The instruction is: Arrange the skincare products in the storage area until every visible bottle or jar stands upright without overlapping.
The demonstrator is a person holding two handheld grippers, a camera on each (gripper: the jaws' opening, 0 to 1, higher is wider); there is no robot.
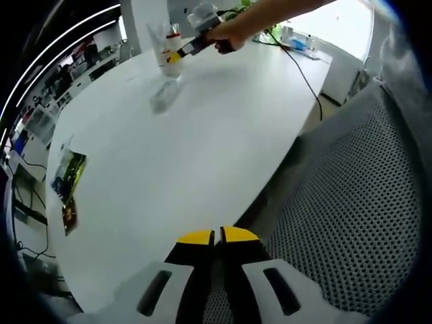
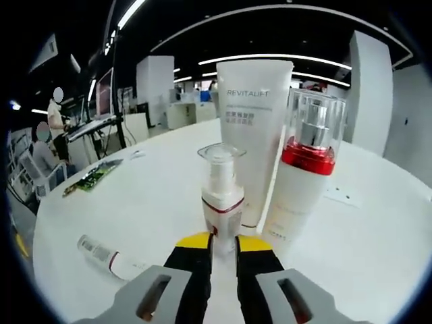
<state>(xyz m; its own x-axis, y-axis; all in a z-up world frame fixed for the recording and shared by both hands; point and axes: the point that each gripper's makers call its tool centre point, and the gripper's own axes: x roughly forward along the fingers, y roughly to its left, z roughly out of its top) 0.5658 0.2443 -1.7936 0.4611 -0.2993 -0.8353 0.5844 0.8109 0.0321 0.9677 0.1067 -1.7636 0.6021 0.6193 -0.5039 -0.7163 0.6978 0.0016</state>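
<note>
**Right gripper steadies a pump bottle; one tube yet to stand**

Yellow-tipped jaws of the right gripper (image 2: 223, 244) sit nearest the lens, almost closed on the base of a small white pump bottle with a clear cap and a red band (image 2: 221, 194). Whether they truly clamp it or only touch it I cannot tell. The bottle stands upright on the white oval counter (image 2: 135, 202), so the low hold looks meant to keep it from tipping.

Just behind it stand a tall white squeeze tube printed REVITALIFT (image 2: 253, 128) and a white bottle with a red collar under a clear cap (image 2: 302, 175), set close as a group yet, judging by their outlines, not overlapping.

To the left, a slim white tube with a dark band (image 2: 104, 256) lies flat on the counter, apart from the group. It probably remains to be stood up.

The left gripper (image 1: 217, 237) is clenched on nothing, held back at the near counter edge beside a grey mesh chair (image 1: 351, 209), likely waiting.
</note>
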